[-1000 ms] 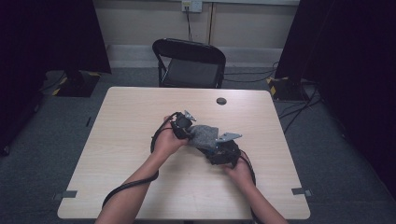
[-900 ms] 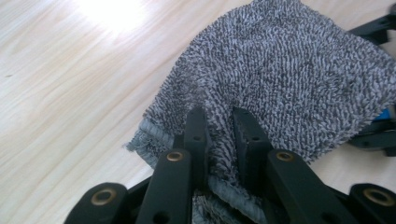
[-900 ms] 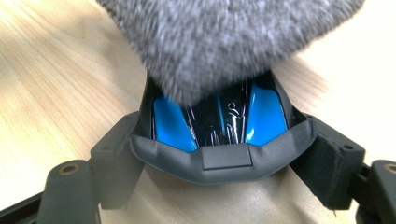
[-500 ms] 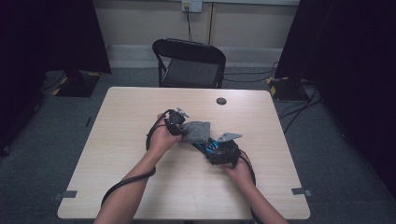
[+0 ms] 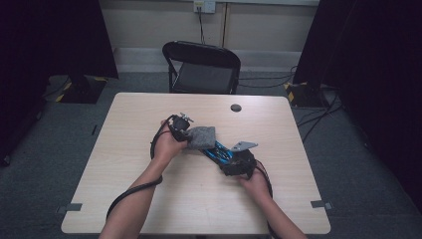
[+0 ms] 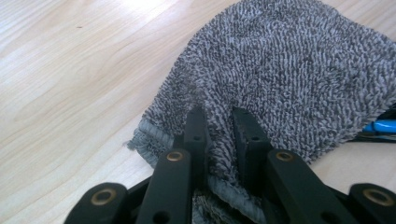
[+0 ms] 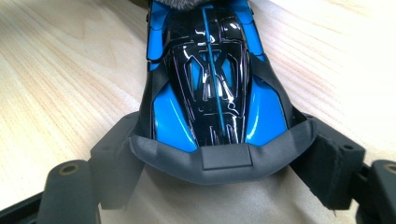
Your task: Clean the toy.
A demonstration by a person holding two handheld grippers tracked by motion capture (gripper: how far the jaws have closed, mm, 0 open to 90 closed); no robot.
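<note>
A grey terry cloth lies over the far end of a blue and black toy car at the middle of the wooden table. My left gripper is shut on the cloth's near edge, and the cloth bunches between the left gripper's two jaws. A sliver of the blue car shows past the cloth. My right gripper holds the car from the other end. Its jaws press on both sides of the car at the grey rear. The cloth covers the car's far tip.
A black folding chair stands behind the table's far edge. A small dark round thing lies near the far edge of the table. Cables trail from both grippers off the table's near side. Dark curtains hang at both sides.
My left hand has drawn the cloth leftward along the car, so more of the blue body shows. The right hand and the car have stayed put.
</note>
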